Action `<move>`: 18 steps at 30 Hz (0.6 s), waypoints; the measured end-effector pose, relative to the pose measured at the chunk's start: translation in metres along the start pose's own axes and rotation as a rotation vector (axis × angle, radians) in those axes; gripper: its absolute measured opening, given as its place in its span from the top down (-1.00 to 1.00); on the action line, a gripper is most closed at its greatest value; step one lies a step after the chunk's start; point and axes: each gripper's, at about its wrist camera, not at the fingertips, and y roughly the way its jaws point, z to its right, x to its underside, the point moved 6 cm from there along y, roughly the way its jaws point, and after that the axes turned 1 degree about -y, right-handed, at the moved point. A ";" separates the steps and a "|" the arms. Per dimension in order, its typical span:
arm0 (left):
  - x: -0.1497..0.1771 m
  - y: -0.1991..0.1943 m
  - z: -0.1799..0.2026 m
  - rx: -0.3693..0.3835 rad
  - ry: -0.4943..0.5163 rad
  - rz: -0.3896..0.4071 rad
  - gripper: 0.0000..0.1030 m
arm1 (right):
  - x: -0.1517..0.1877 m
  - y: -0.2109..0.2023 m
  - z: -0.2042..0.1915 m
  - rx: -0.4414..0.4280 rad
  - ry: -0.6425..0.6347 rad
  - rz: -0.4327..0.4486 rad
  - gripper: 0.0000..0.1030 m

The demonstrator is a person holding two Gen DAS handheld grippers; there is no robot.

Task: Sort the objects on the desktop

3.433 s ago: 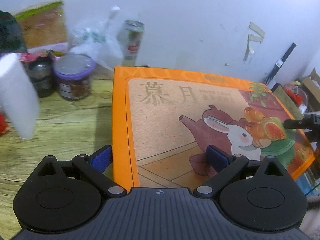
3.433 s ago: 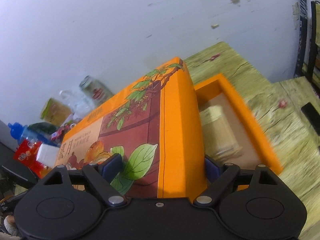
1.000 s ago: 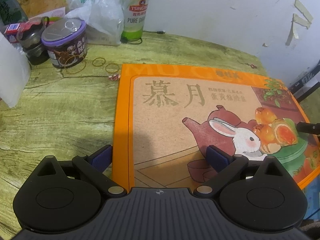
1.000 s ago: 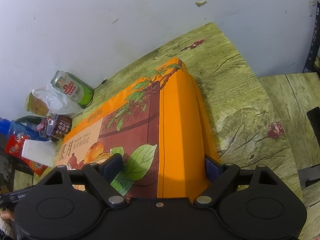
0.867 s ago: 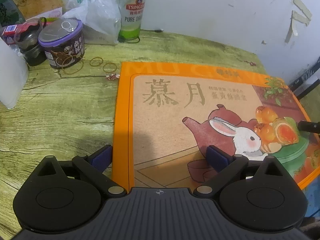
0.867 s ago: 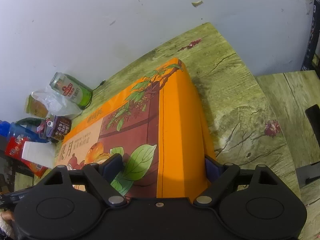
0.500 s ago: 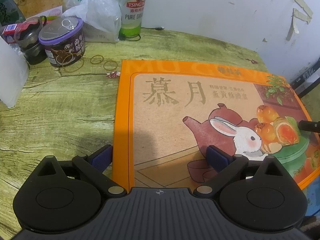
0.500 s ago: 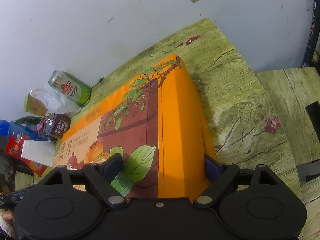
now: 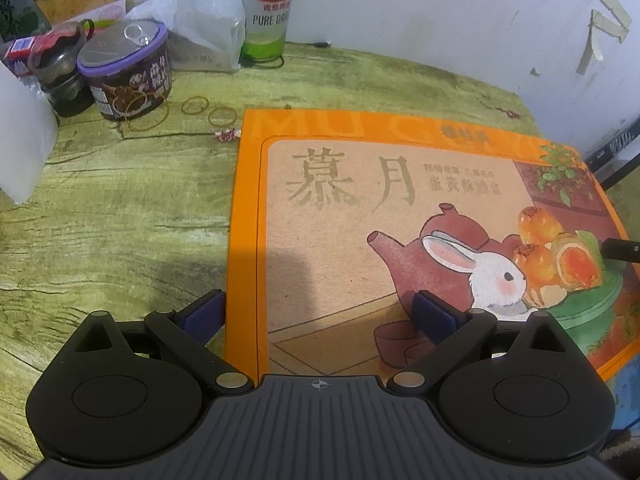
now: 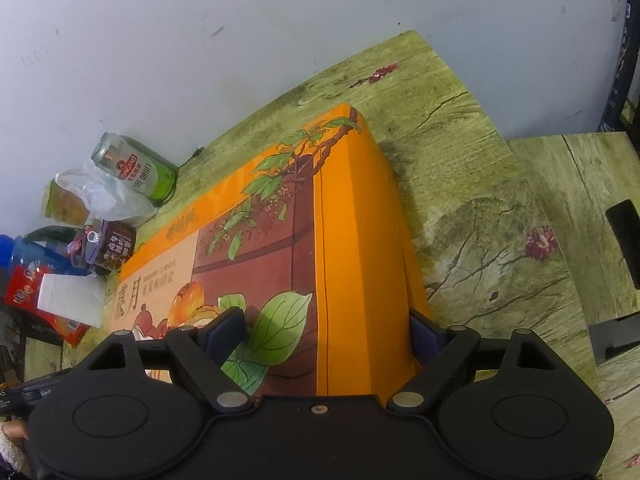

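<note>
Orange box lid (image 9: 400,208) lies flat on the wood-grain table (image 9: 112,220), seated over its base. Step in hand looks like closing the box, near done. Left gripper (image 9: 320,312) straddles the lid's near-left corner; right gripper (image 10: 328,332) straddles the opposite end. Both stand wide, blue pads (image 10: 420,338) against the lid's edges, apparently gripping. Next move likely calls for letting go and turning to the clutter by the wall: beer can (image 9: 268,12), purple-lidded tin (image 9: 124,72), rubber bands (image 9: 196,105). Box base and contents are hidden.

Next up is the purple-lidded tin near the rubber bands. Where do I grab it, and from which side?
Probably the tin, by its round side wall just under the lid, from the table at its front right: it stands upright, and a dark jar crowds its left.
</note>
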 end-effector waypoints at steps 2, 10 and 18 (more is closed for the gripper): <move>0.000 0.001 0.000 -0.003 0.002 -0.004 -0.92 | 0.000 0.000 0.000 0.004 -0.002 -0.002 -0.64; 0.001 0.000 0.001 -0.015 0.010 -0.006 -0.92 | 0.002 0.000 0.000 0.004 -0.003 -0.006 -0.64; 0.002 0.001 0.003 -0.031 0.011 -0.011 -0.92 | 0.002 0.000 0.001 -0.002 -0.010 -0.007 -0.64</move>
